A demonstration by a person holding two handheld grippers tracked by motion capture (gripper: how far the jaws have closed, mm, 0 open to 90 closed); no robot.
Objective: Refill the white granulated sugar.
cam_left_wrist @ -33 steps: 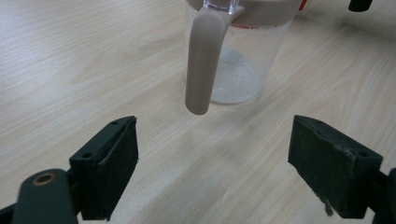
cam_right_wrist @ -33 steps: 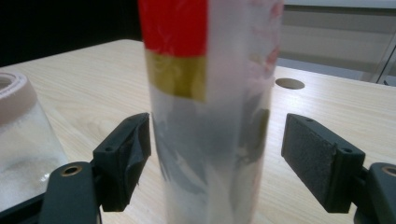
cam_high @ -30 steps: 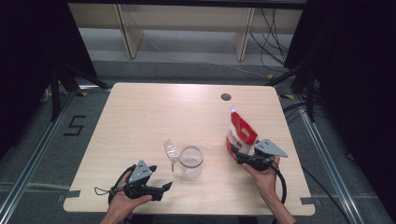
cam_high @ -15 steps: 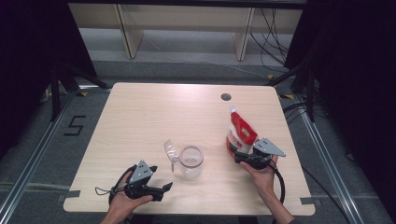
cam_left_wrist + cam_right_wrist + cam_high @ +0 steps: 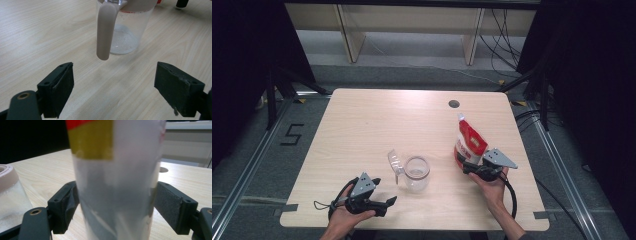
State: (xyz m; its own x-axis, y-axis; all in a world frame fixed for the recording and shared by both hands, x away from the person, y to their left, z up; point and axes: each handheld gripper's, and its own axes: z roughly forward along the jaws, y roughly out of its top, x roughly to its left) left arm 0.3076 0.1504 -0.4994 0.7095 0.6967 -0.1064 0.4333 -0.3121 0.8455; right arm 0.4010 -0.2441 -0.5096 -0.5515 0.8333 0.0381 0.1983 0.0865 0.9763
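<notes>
Right claw [image 5: 468,166] of mine sits around the lower part of the red-and-white pouch [image 5: 469,142], jaws just been closing in w/ the pouch between them. Right gripper view: pouch [image 5: 117,182] fills the gap, both pads at its sides, left one touching; can't tell if the right pad presses yet. Pouch stands upright on the table [image 5: 377,120], right-hand side, near the edge. Right hand [image 5: 492,185] holds the gripper from behind, cable looping back toward me.

Left claw [image 5: 387,202] is wide open, nothing in it, resting low near the table's front edge. Left gripper view: 2 jaws far apart, pointing at the clear jug [image 5: 125,27], its beige handle [image 5: 105,32] facing me, apart from both pads. High view: jug [image 5: 416,173] stands betw. the 2 claws, lid flipped up on its left.
</notes>
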